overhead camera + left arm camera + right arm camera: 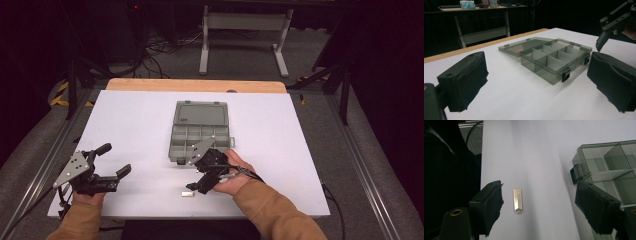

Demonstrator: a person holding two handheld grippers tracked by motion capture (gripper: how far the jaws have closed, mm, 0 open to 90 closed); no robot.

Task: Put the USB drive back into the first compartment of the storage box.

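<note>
White bench (130,125) under dark surroundings: a small silver USB stick (517,200) lies flat near the front edge, just short of the open grey compartment box (200,137), and the right hand-held gripper (192,187) hangs over it with jaws apart, stick between them but untouched. To pick it cleanly, my judgement is to drop straight down, centre the jaws across the stick's narrow width and close low, since so thin a piece may slide or tip. Box latch (575,173) sits near the far jaw and could snag; left hand-held gripper (114,162) rests open and empty, well apart.
</note>
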